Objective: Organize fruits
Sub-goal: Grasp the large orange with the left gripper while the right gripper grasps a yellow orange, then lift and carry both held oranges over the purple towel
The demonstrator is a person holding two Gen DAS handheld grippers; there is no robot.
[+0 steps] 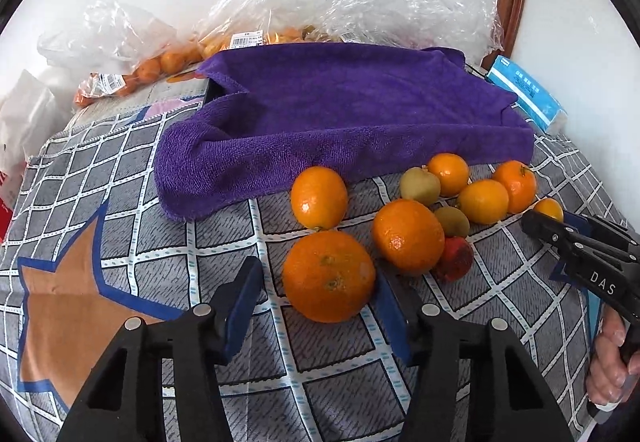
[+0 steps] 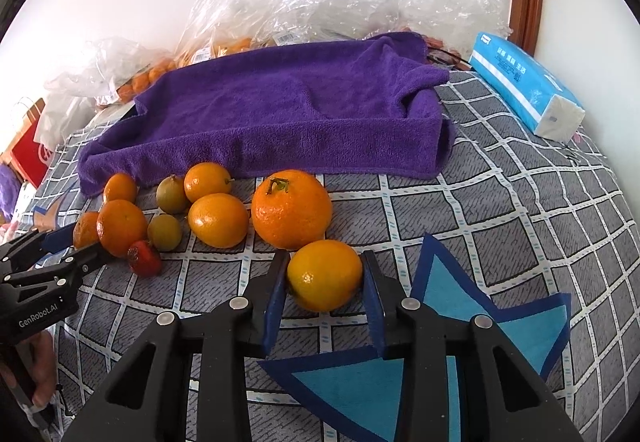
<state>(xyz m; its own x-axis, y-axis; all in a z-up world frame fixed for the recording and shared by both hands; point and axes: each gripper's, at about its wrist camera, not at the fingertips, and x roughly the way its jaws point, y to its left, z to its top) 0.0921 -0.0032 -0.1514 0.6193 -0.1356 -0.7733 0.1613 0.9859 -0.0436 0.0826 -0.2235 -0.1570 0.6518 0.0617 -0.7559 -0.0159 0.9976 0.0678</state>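
Orange mandarin [image 1: 329, 276] between blue pads of left gripper [image 1: 316, 304]; right pad touches, left pad apart, jaws not clamped. Right gripper [image 2: 325, 278] grips small yellow-orange fruit [image 2: 325, 275], both pads pressing. Remaining fruit beyond fingertips; purple towel [image 2: 280, 110] further behind.

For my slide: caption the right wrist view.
Right gripper shut on a small orange beside loose fruit, a purple towel behind.

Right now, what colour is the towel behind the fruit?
Purple towel; clearest in the right wrist view.
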